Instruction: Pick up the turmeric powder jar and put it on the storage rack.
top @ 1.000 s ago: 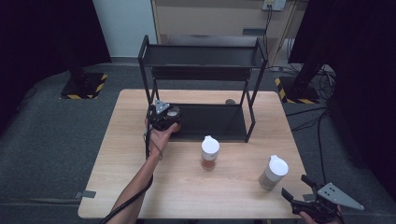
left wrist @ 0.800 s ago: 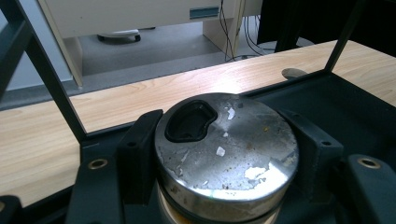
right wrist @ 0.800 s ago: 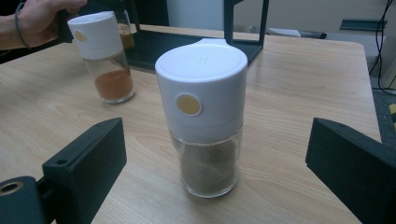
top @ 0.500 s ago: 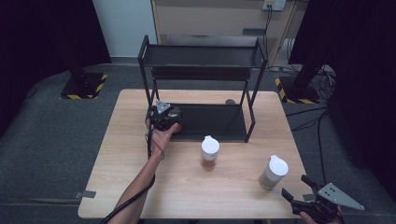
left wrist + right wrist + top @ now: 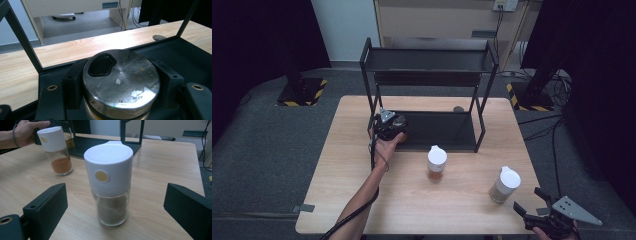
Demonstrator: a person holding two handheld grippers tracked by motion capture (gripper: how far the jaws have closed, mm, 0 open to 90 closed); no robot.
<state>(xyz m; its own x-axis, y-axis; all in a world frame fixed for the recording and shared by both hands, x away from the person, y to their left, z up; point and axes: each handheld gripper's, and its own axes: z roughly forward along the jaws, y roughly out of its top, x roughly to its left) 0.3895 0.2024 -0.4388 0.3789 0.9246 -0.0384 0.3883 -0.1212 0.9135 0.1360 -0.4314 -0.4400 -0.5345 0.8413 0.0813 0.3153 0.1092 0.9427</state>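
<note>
A glass jar with a scuffed metal lid (image 5: 121, 80) sits between my left gripper's jaws, which press on its sides. That left gripper (image 5: 391, 125) is shut on the jar (image 5: 399, 121) at the front left corner of the black rack's lower shelf (image 5: 442, 131). A white-capped jar of brown powder (image 5: 110, 182) stands on the table just ahead of my right gripper (image 5: 113, 200). The right gripper (image 5: 528, 199) is open at the table's front right, apart from that jar (image 5: 505, 184). A second white-capped jar with orange powder (image 5: 436, 163) stands mid-table.
The black two-level rack (image 5: 427, 60) stands at the back of the wooden table (image 5: 352, 200). A small grey disc (image 5: 458, 108) lies on the table behind the lower shelf. The orange-powder jar (image 5: 56, 150) is near the person's left hand (image 5: 23, 132).
</note>
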